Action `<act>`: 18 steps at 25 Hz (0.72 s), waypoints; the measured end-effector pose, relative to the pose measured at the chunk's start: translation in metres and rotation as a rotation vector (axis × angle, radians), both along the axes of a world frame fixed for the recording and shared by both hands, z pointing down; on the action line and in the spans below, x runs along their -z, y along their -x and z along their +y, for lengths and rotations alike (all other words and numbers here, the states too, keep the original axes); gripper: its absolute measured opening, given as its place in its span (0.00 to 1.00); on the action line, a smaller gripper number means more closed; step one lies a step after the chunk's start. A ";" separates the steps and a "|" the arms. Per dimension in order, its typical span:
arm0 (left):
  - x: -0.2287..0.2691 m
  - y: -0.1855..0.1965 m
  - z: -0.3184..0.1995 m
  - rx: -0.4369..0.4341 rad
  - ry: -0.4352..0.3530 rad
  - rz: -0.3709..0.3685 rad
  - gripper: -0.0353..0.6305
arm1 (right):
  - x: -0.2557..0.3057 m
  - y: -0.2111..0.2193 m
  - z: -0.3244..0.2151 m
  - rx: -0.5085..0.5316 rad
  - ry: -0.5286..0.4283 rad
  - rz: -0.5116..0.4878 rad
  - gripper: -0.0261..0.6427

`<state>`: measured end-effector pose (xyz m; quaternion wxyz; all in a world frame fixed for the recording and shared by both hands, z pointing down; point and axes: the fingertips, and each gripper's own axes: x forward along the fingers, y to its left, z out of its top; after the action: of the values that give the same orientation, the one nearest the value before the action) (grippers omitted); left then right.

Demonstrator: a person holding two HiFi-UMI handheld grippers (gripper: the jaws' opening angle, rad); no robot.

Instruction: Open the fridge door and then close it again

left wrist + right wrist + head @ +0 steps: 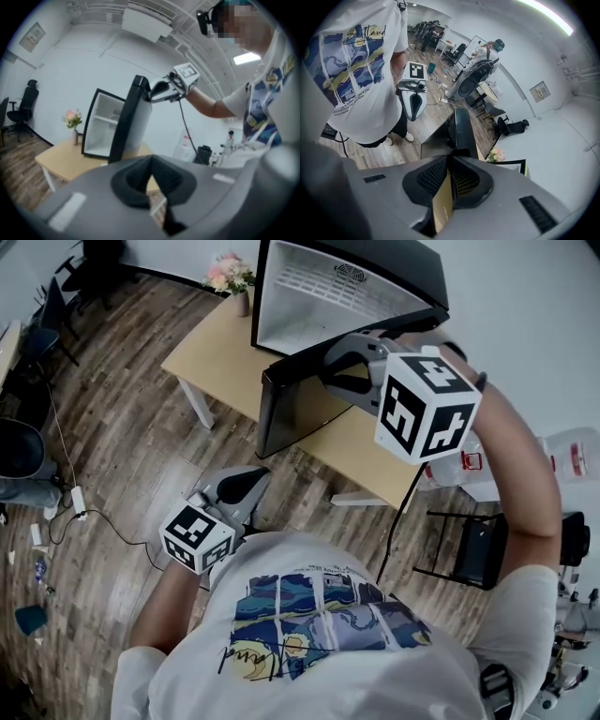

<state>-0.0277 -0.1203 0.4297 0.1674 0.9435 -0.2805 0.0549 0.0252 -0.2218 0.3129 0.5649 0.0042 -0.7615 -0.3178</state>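
A small black fridge (319, 296) with a white inside stands on a wooden table (216, 352). Its door (291, 413) is swung wide open. My right gripper (328, 371) is at the door's top edge. In the right gripper view its tips (451, 158) stand together against the black door (461, 133), and I cannot tell whether they pinch anything. The left gripper view shows the same gripper (153, 93) at the door's (129, 126) upper free corner. My left gripper (258, 479) hangs low by my waist, shut and empty (151, 161), away from the fridge (101, 126).
A vase of flowers (230, 277) stands on the table's far corner. A black cable (403, 512) drops from the table beside a dark chair (473, 549). An office chair (47, 315) and floor cables (75, 502) lie left. People stand far back (487, 49).
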 end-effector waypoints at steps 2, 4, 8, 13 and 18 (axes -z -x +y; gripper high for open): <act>0.002 0.007 -0.008 -0.010 -0.002 -0.001 0.06 | 0.000 0.006 -0.008 -0.020 0.007 -0.001 0.10; 0.005 0.013 -0.015 -0.020 -0.003 0.000 0.06 | 0.002 0.011 -0.017 -0.043 0.014 -0.005 0.10; 0.008 0.028 -0.026 -0.042 -0.001 0.002 0.06 | 0.005 0.023 -0.036 -0.095 0.024 -0.011 0.10; 0.010 0.045 -0.038 -0.064 -0.004 -0.002 0.06 | 0.005 0.033 -0.058 -0.153 0.030 -0.011 0.09; 0.014 0.059 -0.046 -0.092 -0.017 -0.007 0.06 | 0.005 0.040 -0.074 -0.211 0.038 -0.029 0.09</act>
<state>-0.0866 -0.1661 0.4159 0.1556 0.9567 -0.2378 0.0633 -0.0152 -0.2958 0.3078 0.5843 0.0780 -0.7707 -0.2419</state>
